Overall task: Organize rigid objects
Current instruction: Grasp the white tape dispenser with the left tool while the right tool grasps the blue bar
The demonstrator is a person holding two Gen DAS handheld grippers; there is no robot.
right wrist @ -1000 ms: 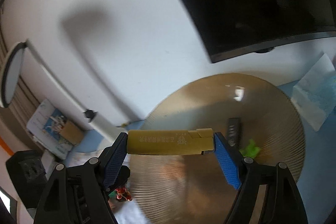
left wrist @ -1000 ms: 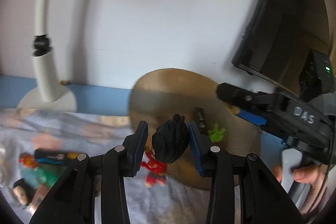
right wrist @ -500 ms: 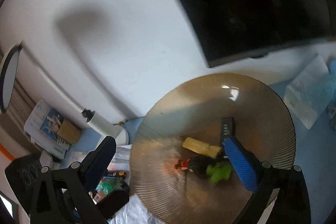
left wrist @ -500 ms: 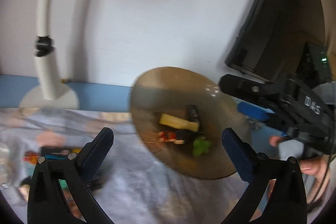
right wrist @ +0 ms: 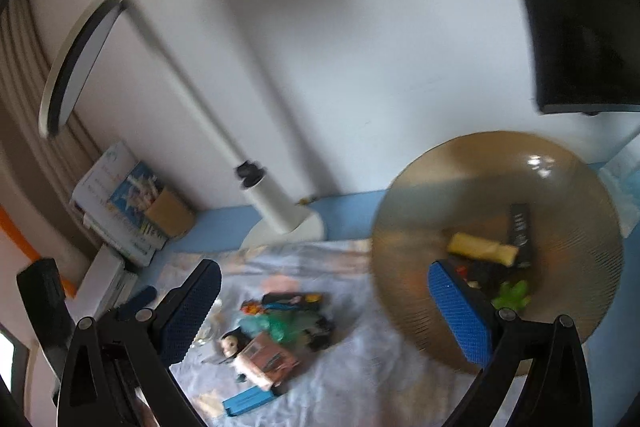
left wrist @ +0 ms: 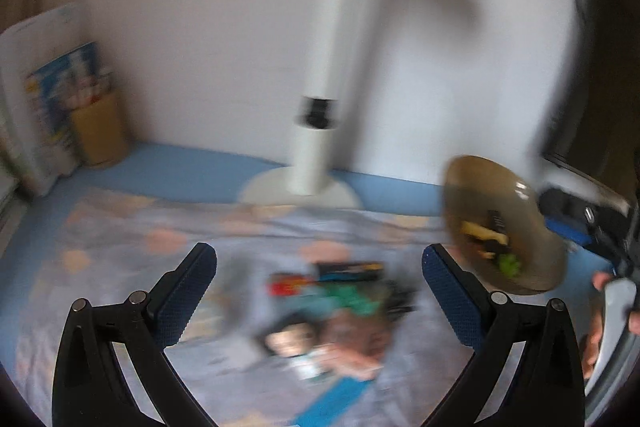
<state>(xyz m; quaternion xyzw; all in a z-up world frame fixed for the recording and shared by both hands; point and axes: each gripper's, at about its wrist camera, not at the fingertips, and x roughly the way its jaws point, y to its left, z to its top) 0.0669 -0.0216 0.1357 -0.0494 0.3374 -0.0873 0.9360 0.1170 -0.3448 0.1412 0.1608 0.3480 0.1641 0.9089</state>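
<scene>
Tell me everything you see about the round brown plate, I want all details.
The round brown plate looks like tinted translucent glass with fine ribbed rings and a glossy highlight. It lies on the blue surface near the wall, its left edge meeting the pale cloth. In it lie a yellow bar, a black stick, a green toy and a dark figure, partly hidden.

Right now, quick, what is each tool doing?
Left tool: open, holding nothing; its jaws have just been opening.
Right tool: open, holding nothing; its jaws have just been opening.
</scene>
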